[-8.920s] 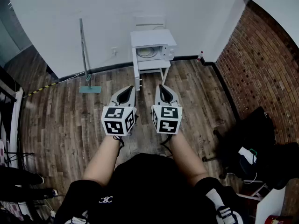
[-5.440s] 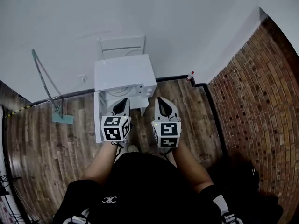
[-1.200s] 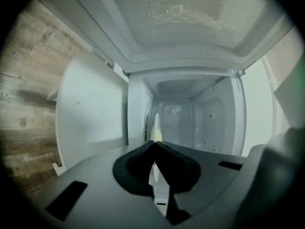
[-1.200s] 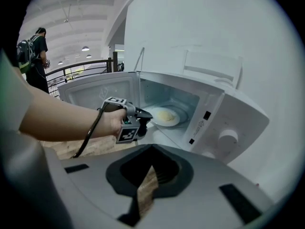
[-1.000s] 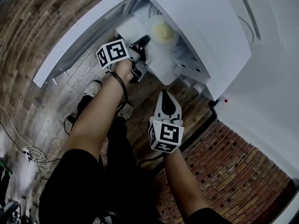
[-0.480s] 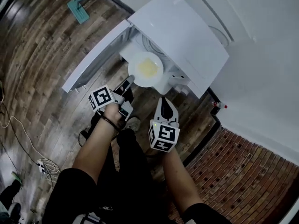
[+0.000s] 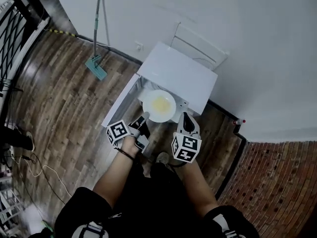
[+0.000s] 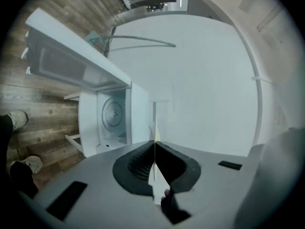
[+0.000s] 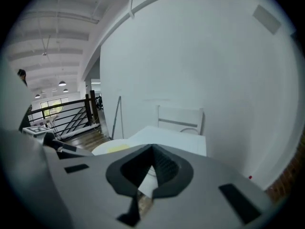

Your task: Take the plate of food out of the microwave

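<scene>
The white plate (image 7: pixel 159 105) with yellow food hangs level in front of the open white microwave (image 7: pixel 177 76). The microwave's door (image 7: pixel 120 107) is swung out to the left. My left gripper (image 7: pixel 143 121) is shut on the plate's near-left rim. In the left gripper view the plate (image 8: pixel 154 123) shows edge-on as a thin line pinched in the left gripper (image 8: pixel 154 144), with the bare turntable (image 8: pixel 114 113) inside the cavity beyond. My right gripper (image 7: pixel 187 120) is shut on nothing, just right of the plate. The right gripper (image 9: pixel 152 149) points over the plate (image 9: pixel 112 148) and the microwave (image 9: pixel 169 138).
A white chair (image 7: pixel 199 44) stands against the wall behind the microwave. A mop (image 7: pixel 97 43) leans on the wall at the left. A black railing (image 7: pixel 15 19) is at the far left, a brick wall (image 7: pixel 282 182) at the lower right. Wooden floor lies all round.
The plate has come out of the microwave's cavity in my left gripper's hold and now hangs in front of it. The right gripper has stayed shut beside it.
</scene>
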`<state>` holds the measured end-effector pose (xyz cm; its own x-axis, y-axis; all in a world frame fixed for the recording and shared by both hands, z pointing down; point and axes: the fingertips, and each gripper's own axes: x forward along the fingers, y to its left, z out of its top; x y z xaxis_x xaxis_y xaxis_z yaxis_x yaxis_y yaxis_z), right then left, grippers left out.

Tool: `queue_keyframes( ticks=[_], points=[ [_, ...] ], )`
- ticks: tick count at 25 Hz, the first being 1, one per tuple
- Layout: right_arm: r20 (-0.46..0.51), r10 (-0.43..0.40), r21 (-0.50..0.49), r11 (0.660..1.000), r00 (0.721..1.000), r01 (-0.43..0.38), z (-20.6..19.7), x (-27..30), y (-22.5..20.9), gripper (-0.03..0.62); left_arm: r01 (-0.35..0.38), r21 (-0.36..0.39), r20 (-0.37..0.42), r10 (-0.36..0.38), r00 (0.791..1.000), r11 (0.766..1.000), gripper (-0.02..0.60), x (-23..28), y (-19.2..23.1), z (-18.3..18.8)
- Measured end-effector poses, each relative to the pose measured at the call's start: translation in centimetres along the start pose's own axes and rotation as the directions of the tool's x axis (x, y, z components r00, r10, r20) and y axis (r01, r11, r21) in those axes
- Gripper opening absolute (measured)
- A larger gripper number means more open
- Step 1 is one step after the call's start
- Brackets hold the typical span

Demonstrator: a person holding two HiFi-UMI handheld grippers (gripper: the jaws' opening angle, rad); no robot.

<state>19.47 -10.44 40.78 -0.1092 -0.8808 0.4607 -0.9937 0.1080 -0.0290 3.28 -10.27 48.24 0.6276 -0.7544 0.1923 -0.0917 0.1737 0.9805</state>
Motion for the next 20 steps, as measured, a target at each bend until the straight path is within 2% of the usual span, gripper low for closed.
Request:
queue_keyframes(
  ticks=[5, 11, 15, 20],
  points=[
    [0.117, -0.033, 0.092, 0.996, 0.993, 0.023, 6.8, -3.7, -1.5, 0.012, 0.025, 0.044, -0.005, -0.024, 1.000, 0.999, 0.009, -1.0, -8.2, -0.7],
    [0.201, -0.060, 0.069, 0.997, 0.978, 0.047, 12.2, -5.9, -1.9, 0.012, 0.033, 0.102, -0.062, -0.026, 0.998, 0.994, 0.009, -0.3, -14.6, -0.8],
    [0.229, -0.090, 0.072, 0.995, 0.969, 0.076, 13.4, -6.4, -2.7, 0.012, 0.073, 0.104, -0.075, -0.065, 0.995, 0.992, 0.009, 0.8, -17.1, -0.9],
    [0.223, -0.109, 0.075, 0.993, 0.969, 0.094, 13.0, -6.7, -3.1, 0.012, 0.094, 0.100, -0.113, -0.083, 0.990, 0.991, 0.009, 1.7, -18.0, -1.7]
  ],
)
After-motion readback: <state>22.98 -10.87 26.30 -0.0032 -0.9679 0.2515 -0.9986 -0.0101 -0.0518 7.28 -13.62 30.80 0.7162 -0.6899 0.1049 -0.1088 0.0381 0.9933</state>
